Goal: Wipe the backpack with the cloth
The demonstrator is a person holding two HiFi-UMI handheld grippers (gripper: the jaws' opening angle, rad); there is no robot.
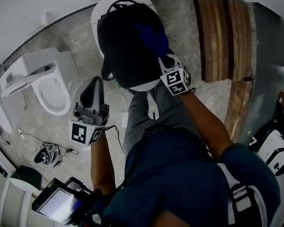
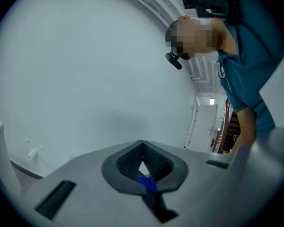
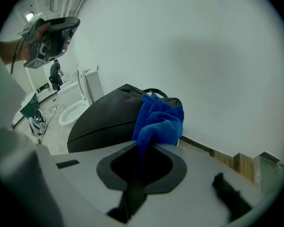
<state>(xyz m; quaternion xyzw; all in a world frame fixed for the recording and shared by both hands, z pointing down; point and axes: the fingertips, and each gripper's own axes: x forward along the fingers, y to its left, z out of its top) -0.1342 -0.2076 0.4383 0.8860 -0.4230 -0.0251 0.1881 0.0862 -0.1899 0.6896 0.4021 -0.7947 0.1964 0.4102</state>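
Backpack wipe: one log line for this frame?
step: wipe | right gripper: shut on cloth | cloth: against backpack top | left gripper: shut, apart from backpack

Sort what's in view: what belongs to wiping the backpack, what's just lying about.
Job: backpack; blue cloth; right gripper, clamped on the cloth.
Lying about: toilet; wooden planks; cable tangle on the floor.

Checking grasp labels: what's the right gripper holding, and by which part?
The blue cloth, pinched at one bunched end between the right gripper's jaws.
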